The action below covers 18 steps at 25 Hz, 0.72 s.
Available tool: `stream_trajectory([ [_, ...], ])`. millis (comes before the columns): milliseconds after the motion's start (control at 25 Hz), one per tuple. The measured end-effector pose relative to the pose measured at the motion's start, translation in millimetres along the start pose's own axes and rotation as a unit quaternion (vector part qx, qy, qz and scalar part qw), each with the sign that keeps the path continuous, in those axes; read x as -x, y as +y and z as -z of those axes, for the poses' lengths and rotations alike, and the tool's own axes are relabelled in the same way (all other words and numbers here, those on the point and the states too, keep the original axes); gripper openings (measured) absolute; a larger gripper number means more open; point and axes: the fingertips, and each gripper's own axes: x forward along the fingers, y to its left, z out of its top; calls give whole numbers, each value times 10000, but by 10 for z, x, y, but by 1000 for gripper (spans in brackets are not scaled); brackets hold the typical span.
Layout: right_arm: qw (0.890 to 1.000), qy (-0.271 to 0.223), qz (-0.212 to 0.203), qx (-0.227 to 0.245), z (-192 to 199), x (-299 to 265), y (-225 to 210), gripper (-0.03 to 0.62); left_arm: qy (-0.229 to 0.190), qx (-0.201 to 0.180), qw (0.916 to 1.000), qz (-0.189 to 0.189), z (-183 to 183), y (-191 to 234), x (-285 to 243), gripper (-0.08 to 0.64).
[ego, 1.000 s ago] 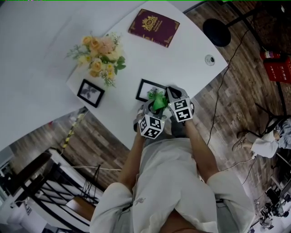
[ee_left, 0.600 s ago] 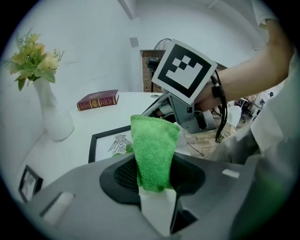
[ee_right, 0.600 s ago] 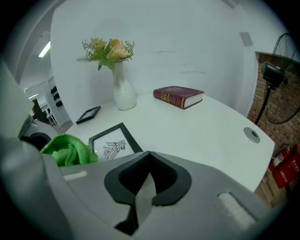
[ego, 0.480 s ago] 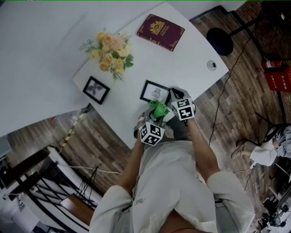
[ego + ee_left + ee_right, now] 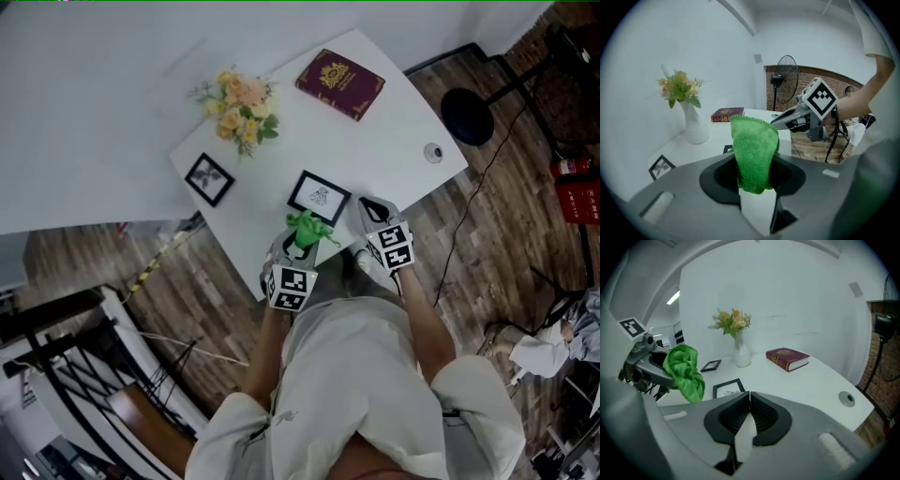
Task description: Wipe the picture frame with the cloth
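Observation:
A black picture frame (image 5: 319,197) with a white print lies flat near the front edge of the white table (image 5: 394,131); it also shows in the right gripper view as the picture frame (image 5: 728,388). My left gripper (image 5: 302,236) is shut on a green cloth (image 5: 307,228), held just in front of the frame. The cloth (image 5: 753,152) sticks up between the jaws. My right gripper (image 5: 368,208) hovers beside the frame's right side with its jaws closed together and nothing between them. The cloth (image 5: 684,372) hangs to its left.
A second small frame (image 5: 210,178) lies at the table's left end. A vase of yellow and pink flowers (image 5: 242,108) stands behind it. A dark red book (image 5: 339,83) lies at the back, and a round cable port (image 5: 432,152) sits at the right corner. Wooden floor surrounds the table.
The two grippers have drawn apart: the left one carried the cloth to the left and nearer the table's front edge, the right one moved to the right. The picture frame is now uncovered.

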Motion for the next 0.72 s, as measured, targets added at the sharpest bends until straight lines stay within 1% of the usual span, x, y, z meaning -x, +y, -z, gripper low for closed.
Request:
stream_trajectory([
  [120,9991,-360,-77,203,-225,297,11,12,-388,190,9987,-254,-238,26,146,169],
  [240,9970,-695,-90,334,-460,609,1,17,-771,278,9957,-441,-497,30,276,169],
  [520,9864,-1537,-77,586,-1004,1276,37,20,-1563,176,9851,-692,-1057,-52,565,169],
  [640,9832,-1682,-123,696,-1083,1464,92,20,-1780,111,9810,-766,-1206,-101,675,170],
  [720,9817,-1726,-150,793,-1100,1560,140,6,-1885,61,9788,-804,-1276,-136,745,169],
])
